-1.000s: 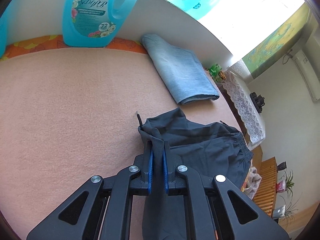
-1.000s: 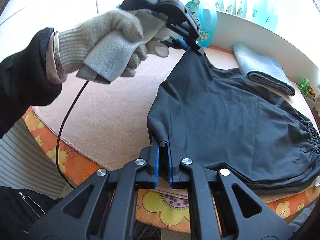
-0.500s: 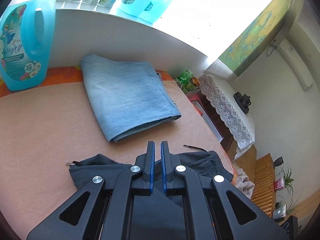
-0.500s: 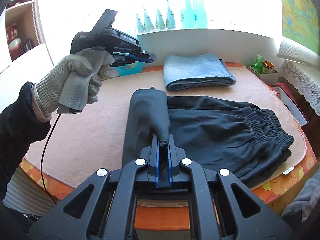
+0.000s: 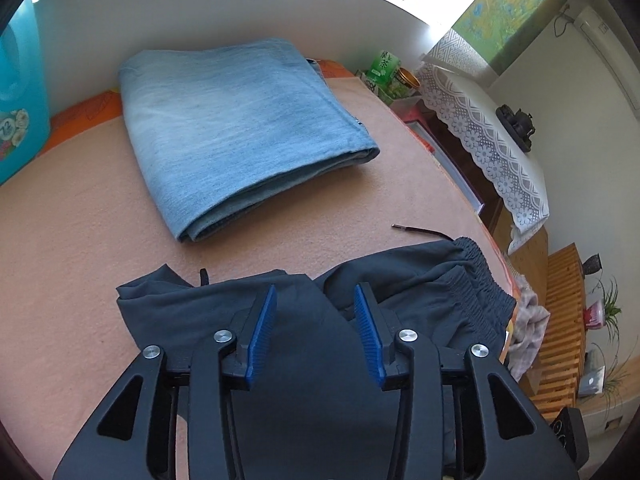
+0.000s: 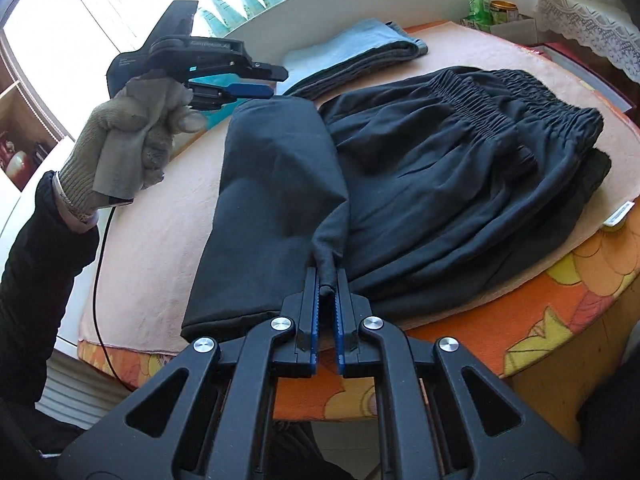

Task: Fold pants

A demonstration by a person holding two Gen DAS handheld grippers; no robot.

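Still, right tongs (image 6: 327,280) pinch smooth dark pants (image 6: 440,184), elastic waistband gathered.

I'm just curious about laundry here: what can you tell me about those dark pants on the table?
The dark pants look like soft, thin charcoal fabric with a gathered elastic waistband and a drawcord. They lie on the peach cloth-covered table, legs folded over toward the waist. The right gripper pinches a hem corner; the left gripper has just been opening, released.
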